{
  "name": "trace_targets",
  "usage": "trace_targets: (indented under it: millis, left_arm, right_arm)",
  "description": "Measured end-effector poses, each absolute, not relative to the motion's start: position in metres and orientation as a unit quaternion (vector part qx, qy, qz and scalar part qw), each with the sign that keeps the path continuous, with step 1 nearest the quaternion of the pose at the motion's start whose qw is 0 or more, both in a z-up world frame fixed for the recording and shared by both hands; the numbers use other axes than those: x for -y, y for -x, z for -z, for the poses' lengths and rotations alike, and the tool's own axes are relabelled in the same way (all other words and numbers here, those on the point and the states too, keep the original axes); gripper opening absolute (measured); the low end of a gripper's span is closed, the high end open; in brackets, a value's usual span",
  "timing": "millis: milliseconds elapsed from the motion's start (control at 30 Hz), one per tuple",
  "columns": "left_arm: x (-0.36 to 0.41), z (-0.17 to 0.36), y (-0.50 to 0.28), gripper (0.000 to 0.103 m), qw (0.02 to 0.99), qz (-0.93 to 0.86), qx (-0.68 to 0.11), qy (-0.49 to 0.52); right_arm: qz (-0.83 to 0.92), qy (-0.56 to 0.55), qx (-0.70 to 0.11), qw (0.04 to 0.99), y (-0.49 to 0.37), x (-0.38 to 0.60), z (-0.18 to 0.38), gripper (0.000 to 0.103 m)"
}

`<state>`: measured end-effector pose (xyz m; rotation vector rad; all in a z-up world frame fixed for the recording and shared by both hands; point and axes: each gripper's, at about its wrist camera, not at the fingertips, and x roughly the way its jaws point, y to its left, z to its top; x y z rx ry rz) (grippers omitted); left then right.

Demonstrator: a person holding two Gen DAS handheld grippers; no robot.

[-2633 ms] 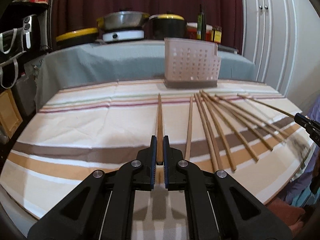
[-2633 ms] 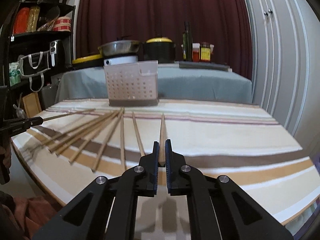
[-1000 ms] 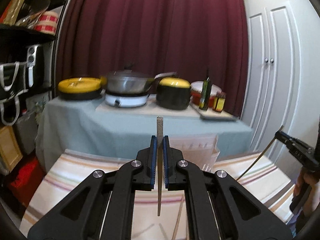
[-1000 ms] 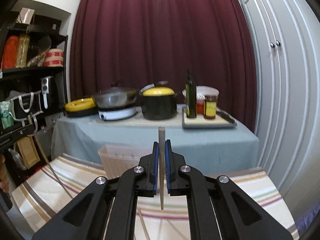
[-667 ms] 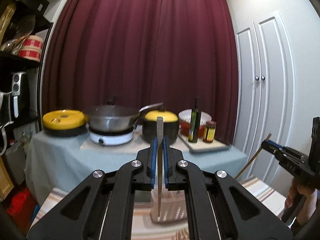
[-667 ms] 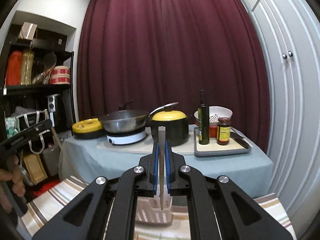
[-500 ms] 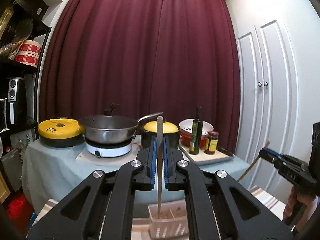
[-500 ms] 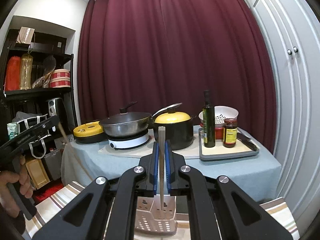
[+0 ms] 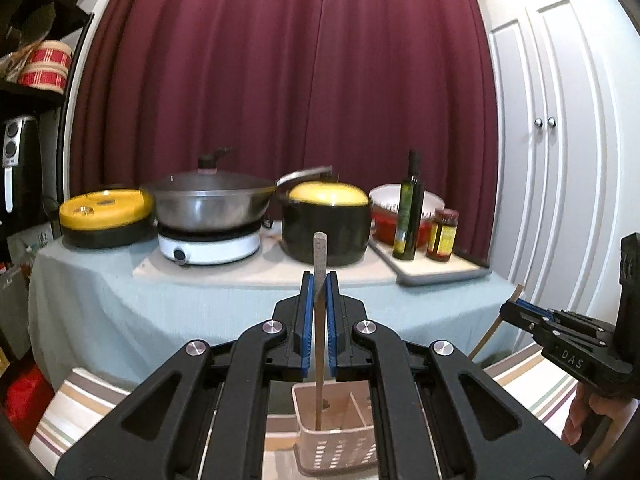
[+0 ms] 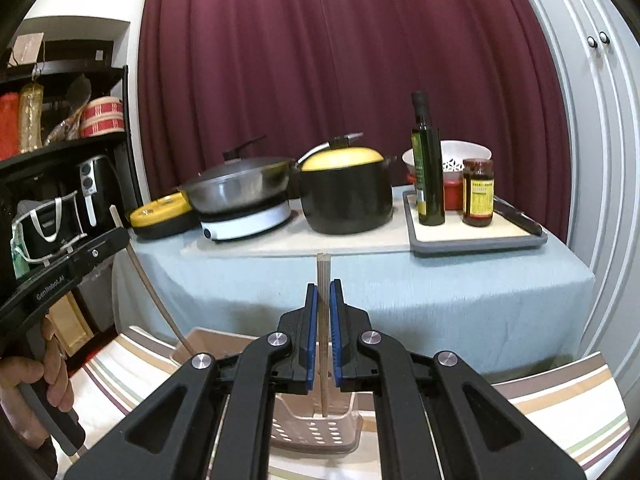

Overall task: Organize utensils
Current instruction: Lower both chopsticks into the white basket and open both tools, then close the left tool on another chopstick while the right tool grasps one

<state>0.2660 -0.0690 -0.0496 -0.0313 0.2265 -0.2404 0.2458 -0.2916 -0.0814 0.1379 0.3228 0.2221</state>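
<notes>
A slim wooden chopstick (image 9: pixel 320 320) is pinched upright in the left tongs (image 9: pixel 318 322), its tip lowered into the pale pink perforated plastic caddy (image 9: pixel 336 446) on the striped-cloth surface (image 9: pixel 532 394). A second wooden chopstick (image 10: pixel 323 332) is pinched likewise in the right tongs (image 10: pixel 323 332), over the same caddy. The depositing step appears to be in hand; next, both tongs would need to be spread so the sticks drop inside.

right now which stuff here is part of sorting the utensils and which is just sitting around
In the job:
- left gripper and its chopstick
- right gripper and its chopstick
- basket

Just sitting around:
- wok
- black pot
- oil bottle
- jar
</notes>
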Motion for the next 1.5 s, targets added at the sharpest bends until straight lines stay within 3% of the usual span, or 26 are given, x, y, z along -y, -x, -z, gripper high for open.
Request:
trace_targets:
  millis: [167, 200, 233, 300, 333, 600, 733, 1033, 1200, 1500]
  left_arm:
    - [0.066, 0.066, -0.272, 0.007, 0.984, 0.120, -0.134, 0.018]
    - [0.064, 0.068, -0.272, 0.007, 0.984, 0.120, -0.134, 0.019]
    - [0.064, 0.068, -0.271, 0.010, 0.983, 0.121, -0.134, 0.020]
    - [0.062, 0.067, -0.268, 0.022, 0.983, 0.122, -0.132, 0.021]
    - [0.062, 0.066, -0.267, 0.032, 0.984, 0.120, -0.130, 0.021]
    - [0.046, 0.060, -0.227, 0.062, 0.987, 0.114, -0.114, 0.018]
    - [0.035, 0.064, -0.199, 0.068, 0.986, 0.114, -0.116, 0.022]
    - [0.012, 0.107, -0.134, 0.070, 0.981, 0.095, -0.167, 0.022]
    - [0.004, 0.139, -0.105, 0.070, 0.977, 0.088, -0.195, 0.015]
    - [0.000, 0.197, -0.067, 0.070, 0.966, 0.091, -0.243, 0.003]
  right_arm:
    - [-0.109, -0.064, -0.166, 0.978, -0.248, 0.289, 0.087, 0.007]
    - [-0.109, -0.062, -0.167, 0.978, -0.249, 0.290, 0.087, 0.012]
    - [-0.106, -0.062, -0.165, 0.979, -0.249, 0.290, 0.087, 0.018]
    - [-0.098, -0.062, -0.156, 0.981, -0.244, 0.291, 0.084, 0.045]
    - [-0.096, -0.063, -0.152, 0.982, -0.241, 0.291, 0.083, 0.047]
    - [-0.071, -0.043, -0.127, 0.988, -0.196, 0.296, 0.069, 0.067]
    - [-0.064, -0.040, -0.123, 0.990, -0.167, 0.302, 0.070, 0.067]
    - [-0.061, -0.033, -0.137, 0.988, -0.099, 0.313, 0.121, 0.067]
    - [-0.069, -0.036, -0.166, 0.983, -0.070, 0.318, 0.165, 0.057]
    - [-0.085, -0.049, -0.215, 0.972, -0.038, 0.317, 0.232, 0.048]
